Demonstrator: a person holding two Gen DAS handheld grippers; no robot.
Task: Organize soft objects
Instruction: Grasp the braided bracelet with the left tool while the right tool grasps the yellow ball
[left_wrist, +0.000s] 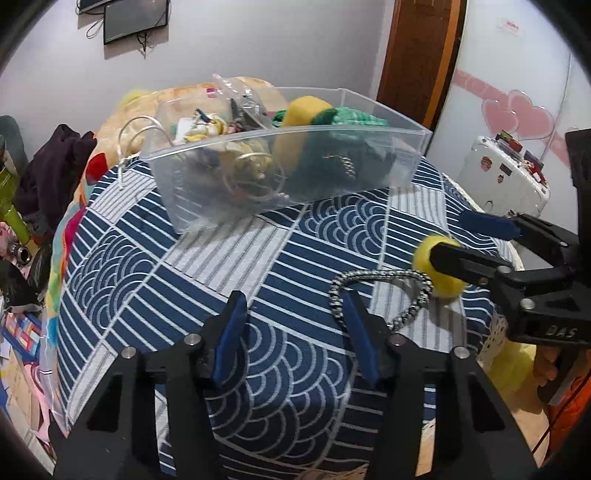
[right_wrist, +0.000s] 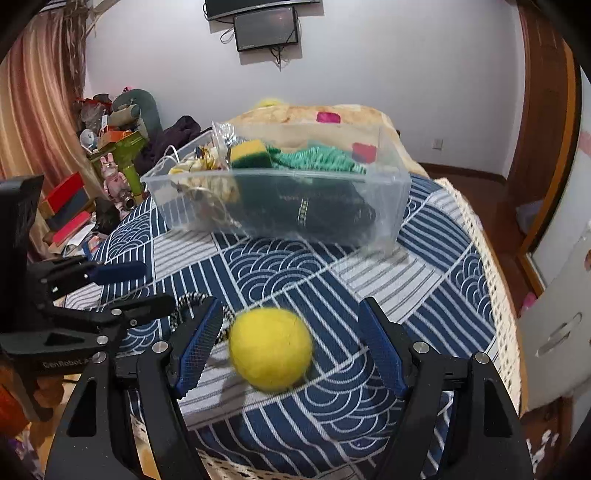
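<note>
One yellow ball (right_wrist: 270, 349), one braided cord (left_wrist: 380, 291) (both hand-held grippers agape, empty).

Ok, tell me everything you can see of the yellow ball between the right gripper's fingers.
The yellow ball is round, fuzzy and felt-like, plain yellow with no markings. It rests on the blue-and-white patterned cloth, near the table's front edge, between the open fingers of the right gripper; neither finger visibly presses on it. A black-and-white braided cord lies right beside it on the left gripper's side, possibly touching. Its outline is slightly blurred.
</note>
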